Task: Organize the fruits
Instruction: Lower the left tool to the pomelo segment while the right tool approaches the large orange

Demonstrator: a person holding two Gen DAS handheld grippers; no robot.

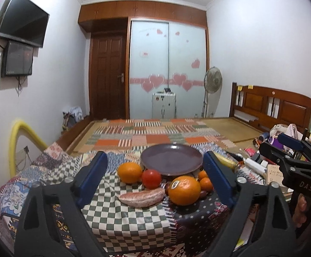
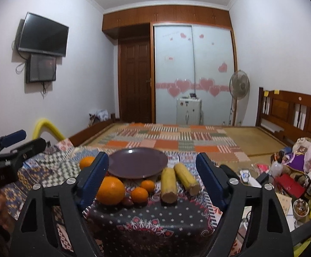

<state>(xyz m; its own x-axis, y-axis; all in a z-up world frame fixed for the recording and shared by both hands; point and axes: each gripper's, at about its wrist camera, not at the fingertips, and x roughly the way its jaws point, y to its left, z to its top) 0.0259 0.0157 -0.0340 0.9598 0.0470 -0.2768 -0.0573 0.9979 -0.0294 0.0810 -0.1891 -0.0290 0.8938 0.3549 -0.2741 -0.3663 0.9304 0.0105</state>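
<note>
While both tools hover spread and empty: left tool (image 1: 155, 177) faces big orange (image 1: 184, 190) ahead; right tool (image 2: 153, 177) faces corn cobs (image 2: 168, 185), long axes pointing away; empty plate (image 1: 171, 159) just behind fruit on table (image 1: 123, 218).

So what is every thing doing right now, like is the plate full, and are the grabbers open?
Plate: empty, on the cloth.
Big orange: on the cloth, sticker showing.
Tomato: on the cloth, in front of the plate.
Corn cobs: two, lying side by side.
Left gripper: open, holding nothing.
Right gripper: open, holding nothing.
Door: closed.
TV: off.
</note>
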